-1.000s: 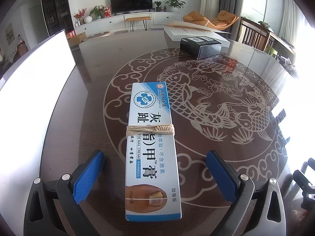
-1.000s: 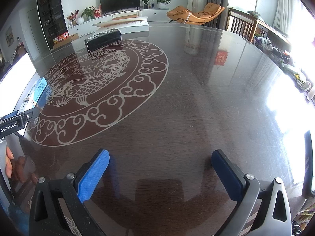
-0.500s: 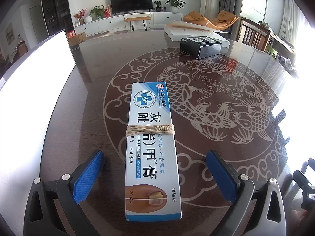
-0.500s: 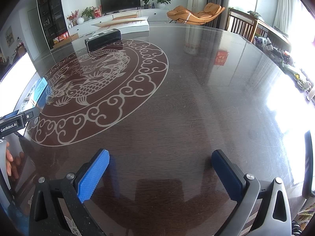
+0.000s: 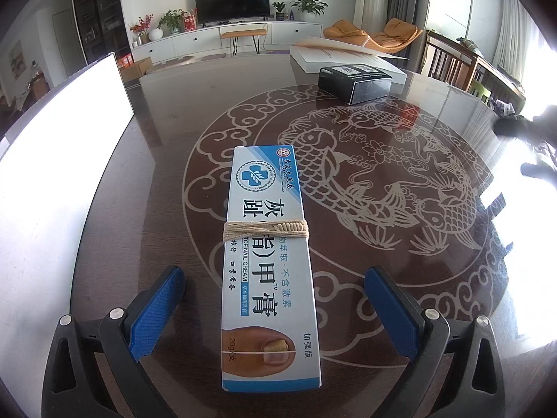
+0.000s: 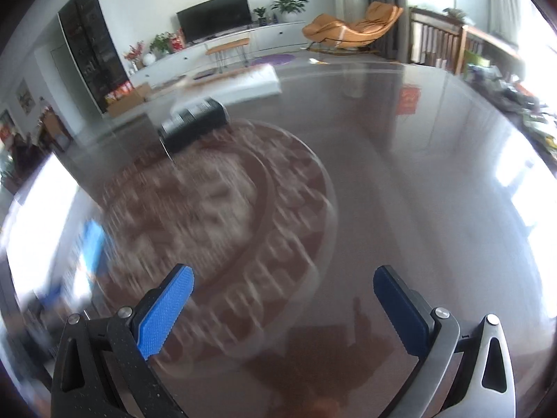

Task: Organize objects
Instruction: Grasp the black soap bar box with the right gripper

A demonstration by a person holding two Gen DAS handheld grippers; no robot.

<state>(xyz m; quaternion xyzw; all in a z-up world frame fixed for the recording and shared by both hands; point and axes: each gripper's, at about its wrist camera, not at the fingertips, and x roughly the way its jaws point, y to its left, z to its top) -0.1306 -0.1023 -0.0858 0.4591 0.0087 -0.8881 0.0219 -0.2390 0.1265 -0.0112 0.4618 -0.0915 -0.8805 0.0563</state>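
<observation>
Left gripper (image 5: 273,308) spread wide, blue pads (image 5: 155,313) either side of a long cream box (image 5: 268,261) without touching it. Box flat on the dark table (image 5: 167,160), lying lengthwise away from the gripper, near end between the pads, far end over the rim of the pale fish-and-cloud pattern (image 5: 376,188) set into the tabletop. Blue and white print on the lid, a toenail picture at the near end, a band of tan string (image 5: 266,231) wound around the middle. Toward the table's far edge, well apart from the cream box, a black box (image 5: 355,83), just in front of a flat white box (image 5: 344,59) at the far edge. Bright white panel (image 5: 59,174) along the table's left edge.

Right gripper (image 6: 283,308) also spread wide, nothing between its pads (image 6: 163,317), hanging above bare tabletop near the right part of the pattern (image 6: 222,216). Heavy blur in this view, most of all over the pattern and the left side. Black box (image 6: 195,123) at the pattern's far rim, white box (image 6: 240,83) behind it. A smeared blue and white patch at the left edge, too blurred to name. Television (image 6: 214,15), white cabinet and an orange rocking chair (image 6: 351,29) in the room beyond the table.
</observation>
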